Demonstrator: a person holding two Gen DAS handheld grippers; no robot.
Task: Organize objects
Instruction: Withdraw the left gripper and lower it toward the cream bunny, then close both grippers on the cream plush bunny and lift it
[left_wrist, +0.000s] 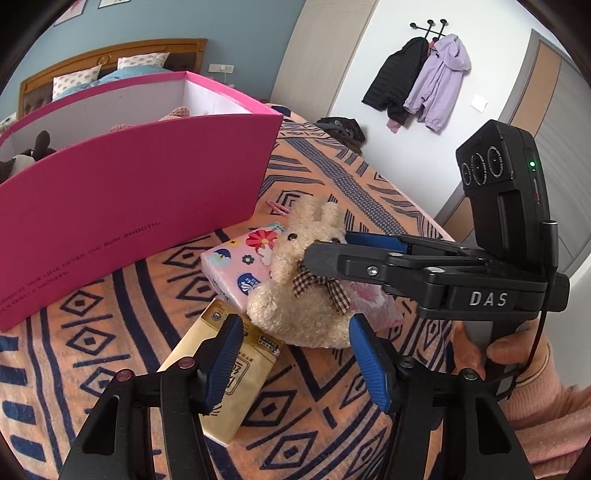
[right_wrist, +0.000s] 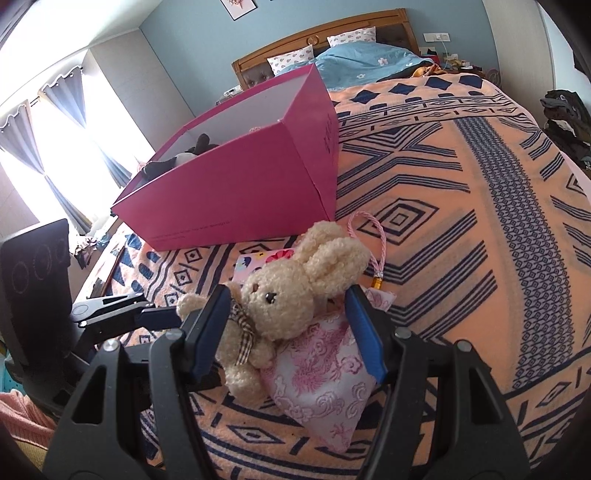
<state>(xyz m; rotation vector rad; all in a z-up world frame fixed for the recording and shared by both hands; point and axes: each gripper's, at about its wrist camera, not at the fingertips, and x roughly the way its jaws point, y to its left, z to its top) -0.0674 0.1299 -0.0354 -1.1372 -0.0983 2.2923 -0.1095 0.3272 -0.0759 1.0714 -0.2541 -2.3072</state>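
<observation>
On a bed (right_wrist: 461, 229) spread with an orange and navy patterned blanket, the right gripper (right_wrist: 291, 332) straddles a cream plush rabbit (right_wrist: 280, 295), its blue fingers (right_wrist: 364, 332) spread to either side of the toy and not yet pressing on it. The rabbit lies just in front of the open pink box (right_wrist: 236, 192), propped across a flowered tissue pack (left_wrist: 243, 258) and a pink embroidered pouch (right_wrist: 325, 384), with the pouch's pink cord (right_wrist: 373, 236) looping out behind its ears. The left gripper (left_wrist: 295, 354) waits close by with its fingers (left_wrist: 225, 354) parted and nothing between them, above a yellow packet (left_wrist: 229, 369) lying beside the rabbit. The main risk, judging from this pile-up, is a mixed grab: the right fingers sit low enough that closing them may pinch the pouch's fabric along with the rabbit, so that both lift together or the pouch drops halfway to the box. The soft, curly body will compress, and a hold on the head or one ear alone could let the toy swing or slip free. Pulling it away may also drag the tissue pack or snag the cord. With the two grippers so near each other over the same toy, a careless move could knock one against the other. The box already holds a dark plush toy (right_wrist: 184, 157), so space near that end looks tighter.
</observation>
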